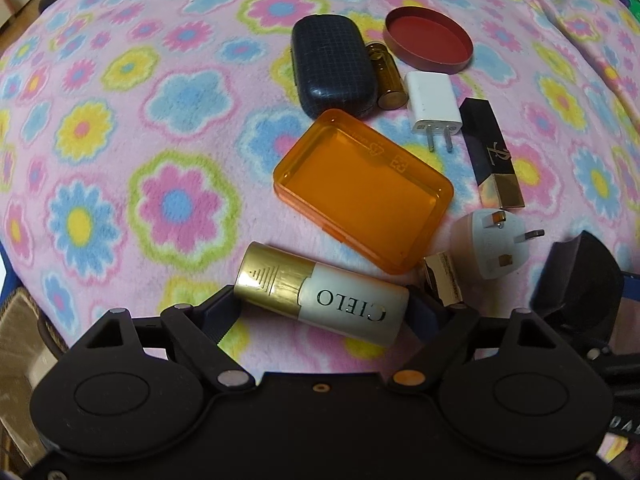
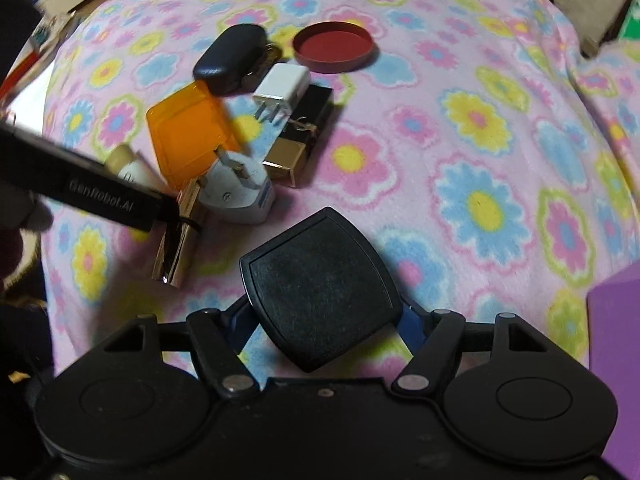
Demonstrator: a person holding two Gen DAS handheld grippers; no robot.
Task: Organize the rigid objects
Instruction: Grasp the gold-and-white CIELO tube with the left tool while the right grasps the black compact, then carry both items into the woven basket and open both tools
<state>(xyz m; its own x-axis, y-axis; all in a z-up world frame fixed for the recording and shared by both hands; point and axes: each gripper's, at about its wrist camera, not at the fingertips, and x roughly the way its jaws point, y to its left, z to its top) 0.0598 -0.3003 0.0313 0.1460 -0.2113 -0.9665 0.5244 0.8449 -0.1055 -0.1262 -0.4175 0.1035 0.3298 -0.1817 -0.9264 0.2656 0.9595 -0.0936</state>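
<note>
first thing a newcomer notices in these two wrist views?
Probably the loud flower-print fleece blanket under everything. Next, the translucent orange tray in the middle of the cluster, with the red round lid behind it. Close up, the gold-and-white CIELO cylinder lies between the left gripper's fingers, and a flat black case sits between the right gripper's.

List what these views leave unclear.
Left wrist: whether the left gripper grips the bottle; contact hidden behind its ends.
Right wrist: whether the right gripper grips the black block; contact hidden beneath it.
Right wrist: vial, blurred behind the case.
Right wrist: purple thing, cut by the right edge.
</note>
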